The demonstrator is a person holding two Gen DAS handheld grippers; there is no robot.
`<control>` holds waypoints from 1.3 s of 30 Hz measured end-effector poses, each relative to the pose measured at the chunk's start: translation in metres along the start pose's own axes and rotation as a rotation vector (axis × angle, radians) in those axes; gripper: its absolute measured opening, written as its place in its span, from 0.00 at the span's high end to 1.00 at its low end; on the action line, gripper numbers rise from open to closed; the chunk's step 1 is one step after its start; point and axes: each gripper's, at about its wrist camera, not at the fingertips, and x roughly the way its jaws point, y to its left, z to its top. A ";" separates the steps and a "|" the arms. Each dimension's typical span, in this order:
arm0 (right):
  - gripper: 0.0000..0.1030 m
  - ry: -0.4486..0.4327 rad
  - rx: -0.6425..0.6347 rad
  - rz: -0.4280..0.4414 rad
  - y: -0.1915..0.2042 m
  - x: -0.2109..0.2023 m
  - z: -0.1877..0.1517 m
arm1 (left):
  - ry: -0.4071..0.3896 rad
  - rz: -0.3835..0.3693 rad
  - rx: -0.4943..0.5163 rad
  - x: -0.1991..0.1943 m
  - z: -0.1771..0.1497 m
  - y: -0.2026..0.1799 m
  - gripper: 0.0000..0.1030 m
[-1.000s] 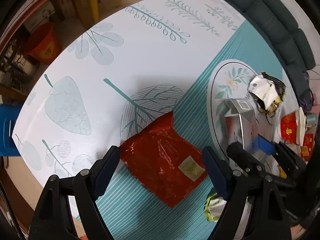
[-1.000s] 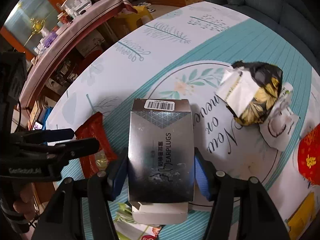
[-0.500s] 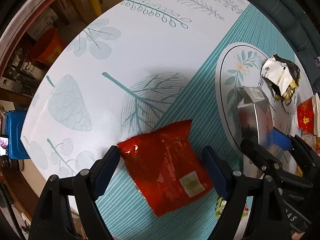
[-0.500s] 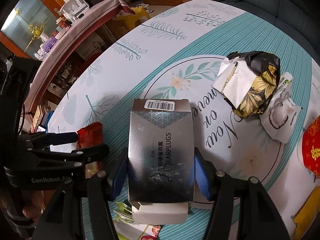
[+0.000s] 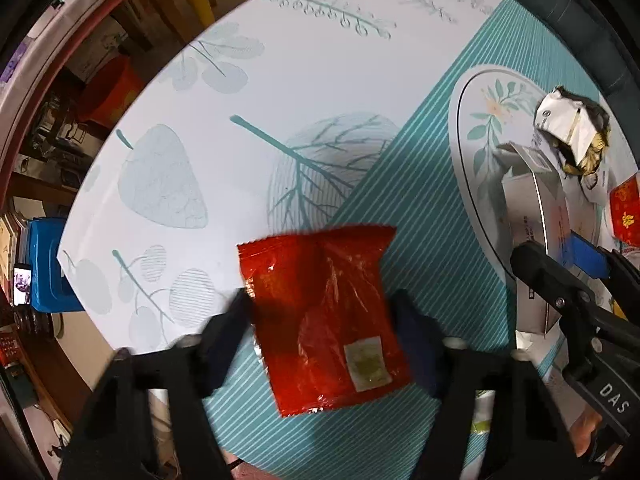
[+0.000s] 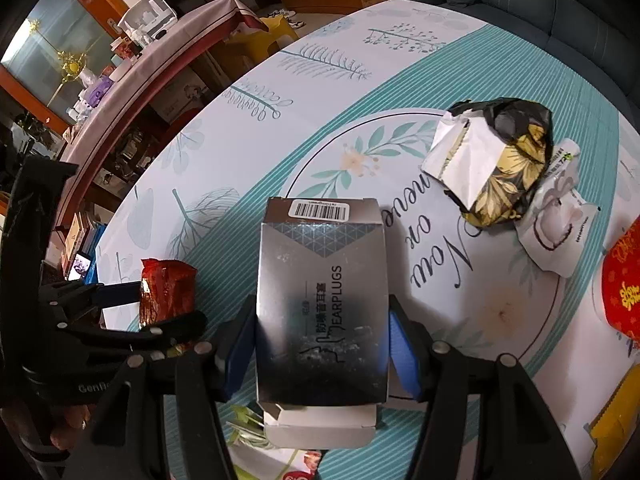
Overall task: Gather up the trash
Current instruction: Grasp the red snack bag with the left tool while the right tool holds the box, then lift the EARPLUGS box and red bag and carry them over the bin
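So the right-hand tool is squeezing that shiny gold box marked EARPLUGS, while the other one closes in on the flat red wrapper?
Nearly: the rectangular cardboard box marked EARPLUGS is silver, not gold, as the right wrist view shows. The right gripper does clamp it, and the left gripper straddles the flat red plastic wrapper.

Even indoor light; fisheye bending curves the worktop (image 5: 320,80) edges beneath dark vignetted corners. The left claw (image 5: 324,332) is motion-blurred; glare glints on the red wrapper (image 5: 320,320).

Left gripper (image 5: 322,320): black frame, silver screws, dark blue pads. Right gripper (image 6: 322,336): black frame, silver screws, blue pads (image 6: 404,348), white "DAS" lettering.
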 end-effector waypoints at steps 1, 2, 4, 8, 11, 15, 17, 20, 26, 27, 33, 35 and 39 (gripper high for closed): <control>0.41 -0.005 0.002 -0.002 0.000 -0.002 -0.001 | -0.008 -0.007 0.001 -0.002 -0.003 0.001 0.50; 0.41 -0.010 0.006 -0.004 0.000 -0.004 -0.001 | -0.015 -0.016 0.003 -0.004 -0.004 0.002 0.57; 0.41 -0.018 0.013 -0.009 -0.001 -0.008 -0.002 | -0.027 -0.062 0.005 -0.008 -0.008 0.002 0.67; 0.41 -0.045 0.012 -0.031 0.001 -0.019 -0.006 | -0.059 -0.090 0.031 -0.019 -0.015 0.005 0.90; 0.41 -0.064 0.017 -0.041 0.005 -0.030 -0.011 | -0.060 -0.128 0.043 -0.025 -0.018 0.009 0.93; 0.41 -0.085 0.029 -0.056 0.013 -0.044 -0.018 | -0.073 -0.158 0.067 -0.033 -0.023 0.015 0.93; 0.41 -0.100 0.040 -0.064 0.019 -0.054 -0.024 | -0.081 -0.177 0.083 -0.040 -0.030 0.017 0.93; 0.41 -0.117 0.056 -0.073 0.028 -0.067 -0.034 | -0.090 -0.195 0.115 -0.058 -0.042 0.027 0.93; 0.41 -0.150 0.103 -0.096 0.059 -0.090 -0.063 | -0.107 -0.231 0.200 -0.083 -0.051 0.055 0.93; 0.41 -0.155 0.114 -0.099 0.066 -0.093 -0.069 | -0.111 -0.236 0.217 -0.088 -0.053 0.059 0.93; 0.41 -0.180 0.194 -0.134 0.116 -0.101 -0.112 | -0.121 -0.263 0.361 -0.103 -0.091 0.095 0.93; 0.41 -0.185 0.233 -0.145 0.135 -0.099 -0.129 | -0.120 -0.270 0.397 -0.105 -0.104 0.105 0.93; 0.41 -0.192 0.317 -0.154 0.175 -0.091 -0.165 | -0.126 -0.280 0.490 -0.108 -0.134 0.128 0.93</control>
